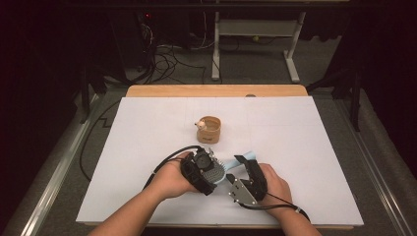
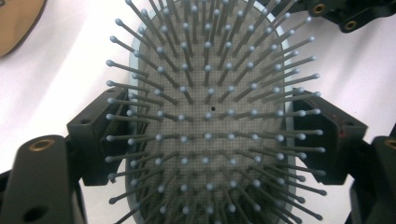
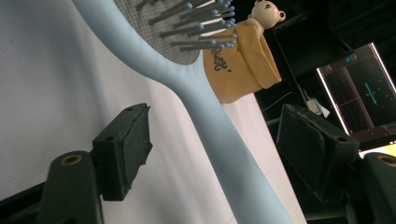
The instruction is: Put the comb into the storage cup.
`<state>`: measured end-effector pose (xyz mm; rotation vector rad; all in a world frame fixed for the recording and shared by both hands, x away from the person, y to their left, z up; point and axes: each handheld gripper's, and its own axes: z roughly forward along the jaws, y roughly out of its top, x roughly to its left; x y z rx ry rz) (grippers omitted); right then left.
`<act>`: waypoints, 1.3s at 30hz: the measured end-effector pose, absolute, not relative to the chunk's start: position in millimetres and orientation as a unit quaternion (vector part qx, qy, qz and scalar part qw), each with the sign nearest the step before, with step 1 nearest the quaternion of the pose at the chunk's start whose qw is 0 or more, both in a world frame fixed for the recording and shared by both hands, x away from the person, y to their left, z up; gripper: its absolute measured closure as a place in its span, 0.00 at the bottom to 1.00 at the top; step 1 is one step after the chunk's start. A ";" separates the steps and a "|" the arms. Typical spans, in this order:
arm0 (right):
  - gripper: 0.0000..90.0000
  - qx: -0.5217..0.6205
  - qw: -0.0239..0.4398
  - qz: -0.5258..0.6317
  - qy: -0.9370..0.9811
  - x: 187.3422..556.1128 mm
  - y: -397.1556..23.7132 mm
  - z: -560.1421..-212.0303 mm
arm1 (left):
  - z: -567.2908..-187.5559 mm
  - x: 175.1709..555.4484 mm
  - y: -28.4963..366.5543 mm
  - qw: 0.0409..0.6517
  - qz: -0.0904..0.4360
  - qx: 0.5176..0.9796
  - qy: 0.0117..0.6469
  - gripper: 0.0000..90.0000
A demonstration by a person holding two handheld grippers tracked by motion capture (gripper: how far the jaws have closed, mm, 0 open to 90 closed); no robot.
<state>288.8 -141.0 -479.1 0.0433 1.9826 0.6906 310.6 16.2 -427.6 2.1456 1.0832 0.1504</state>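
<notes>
A pale blue hairbrush (image 1: 219, 171) with grey bristles is held above the white table sheet (image 1: 295, 137). My left gripper (image 1: 211, 173) is shut on its head: in the left gripper view the jaws press both sides of the brush head (image 2: 210, 70), bristles facing the camera. My right gripper (image 1: 244, 164) stands open around the handle (image 3: 219, 135), with a gap between each pad and the handle. A tan cup (image 1: 210, 129) with a small bear figure (image 3: 267, 10) on its rim stands just beyond the brush.
The white sheet covers a wooden tabletop (image 1: 216, 91). Cables (image 1: 172, 61) and a desk frame (image 1: 255, 29) lie on the floor behind the table. A lit screen (image 3: 359, 88) glows off to the side in the right gripper view.
</notes>
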 end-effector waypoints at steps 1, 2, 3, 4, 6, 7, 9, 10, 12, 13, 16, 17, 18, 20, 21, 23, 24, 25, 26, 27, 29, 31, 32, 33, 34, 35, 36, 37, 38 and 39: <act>0.34 0.006 0.501 0.282 0.818 289.8 -141.2 -478.9 | -427.7 310.0 15.2 0.358 0.058 0.833 0.417 0.23; 0.35 0.014 0.499 0.284 0.819 288.3 -140.4 -479.6 | -427.6 309.6 13.5 0.358 0.057 0.833 0.418 0.23; 0.35 0.011 0.501 0.283 0.818 288.4 -140.3 -479.4 | -428.0 309.6 12.4 0.356 0.058 0.834 0.418 0.23; 0.36 0.008 0.501 0.282 0.818 288.4 -140.0 -479.1 | -428.0 309.6 12.4 0.356 0.058 0.834 0.418 0.23; 0.39 0.010 0.498 0.284 0.819 288.0 -139.0 -479.6 | -429.0 310.3 10.9 0.355 0.058 0.834 0.418 0.23; 0.40 0.004 0.499 0.282 0.820 288.9 -139.2 -478.9 | -429.0 310.4 9.9 0.354 0.059 0.836 0.414 0.23; 0.44 -0.003 0.501 0.281 0.818 288.5 -138.6 -478.2 | -429.0 310.1 8.7 0.355 0.057 0.836 0.415 0.23; 0.45 0.002 0.500 0.284 0.818 287.1 -137.8 -478.3 | -429.1 309.9 8.1 0.355 0.057 0.835 0.417 0.23; 0.49 -0.002 0.502 0.283 0.817 286.7 -137.2 -478.2 | -429.1 310.0 7.3 0.355 0.056 0.834 0.418 0.23; 0.50 -0.009 0.504 0.280 0.817 286.3 -136.3 -477.6 | -429.1 310.1 7.0 0.356 0.057 0.834 0.418 0.23; 0.53 -0.013 0.503 0.277 0.818 285.8 -135.1 -478.1 | -428.7 310.2 6.7 0.356 0.057 0.834 0.417 0.23; 0.56 -0.017 0.504 0.273 0.819 285.4 -134.4 -478.4 | -428.3 310.3 6.6 0.356 0.057 0.835 0.417 0.23; 0.56 -0.017 0.504 0.273 0.819 285.4 -134.4 -478.4 | -428.1 310.1 6.5 0.357 0.057 0.835 0.415 0.23; 0.59 -0.026 0.506 0.269 0.819 285.3 -134.0 -478.0 | -427.4 309.9 5.8 0.358 0.057 0.834 0.416 0.23; 0.59 -0.026 0.507 0.268 0.819 285.0 -133.7 -478.4 | -427.4 310.1 5.7 0.356 0.058 0.834 0.416 0.23; 0.61 -0.033 0.509 0.264 0.819 284.9 -132.9 -478.9 | -427.2 310.0 5.4 0.356 0.056 0.835 0.415 0.23; 0.61 -0.024 0.506 0.266 0.820 283.7 -132.5 -481.0 | -427.3 310.1 4.9 0.357 0.057 0.834 0.416 0.23; 0.62 -0.028 0.509 0.263 0.820 283.7 -132.1 -480.9 | -427.2 310.2 4.7 0.357 0.056 0.834 0.417 0.23; 0.62 -0.028 0.509 0.263 0.820 283.7 -132.1 -480.9 | -427.2 310.2 4.7 0.357 0.056 0.834 0.417 0.23; 0.63 -0.043 0.515 0.256 0.817 284.5 -131.2 -480.0 | -427.4 310.0 4.1 0.359 0.056 0.833 0.417 0.23; 0.63 -0.044 0.516 0.255 0.817 284.2 -130.8 -480.9 | -427.6 310.2 4.1 0.357 0.056 0.834 0.417 0.23; 0.65 -0.045 0.516 0.255 0.816 284.1 -130.5 -481.1 | -427.6 310.1 3.7 0.357 0.056 0.834 0.417 0.23; 0.65 -0.046 0.516 0.255 0.817 284.1 -130.3 -481.3 | -427.6 310.0 3.6 0.358 0.056 0.834 0.416 0.23; 0.66 -0.047 0.515 0.255 0.817 284.1 -130.2 -481.4 | -427.5 309.9 3.2 0.359 0.061 0.834 0.414 0.23; 0.66 -0.047 0.515 0.255 0.817 284.1 -130.2 -481.4 | -427.5 309.9 3.2 0.359 0.061 0.834 0.414 0.23; 0.66 -0.049 0.517 0.251 0.817 284.0 -129.8 -481.5 | -426.7 309.3 2.3 0.361 0.057 0.833 0.415 0.23; 0.67 -0.049 0.517 0.251 0.817 283.8 -129.6 -481.4 | -426.1 309.2 1.8 0.361 0.056 0.833 0.416 0.23; 0.67 -0.049 0.519 0.250 0.816 283.5 -129.4 -481.6 | -426.1 309.2 1.8 0.361 0.056 0.833 0.416 0.23; 0.67 -0.050 0.520 0.249 0.816 283.6 -129.2 -481.6 | -425.8 309.2 1.3 0.362 0.056 0.833 0.415 0.23; 0.67 -0.052 0.521 0.248 0.815 283.8 -129.2 -481.4 | -425.8 309.6 1.2 0.361 0.057 0.834 0.413 0.23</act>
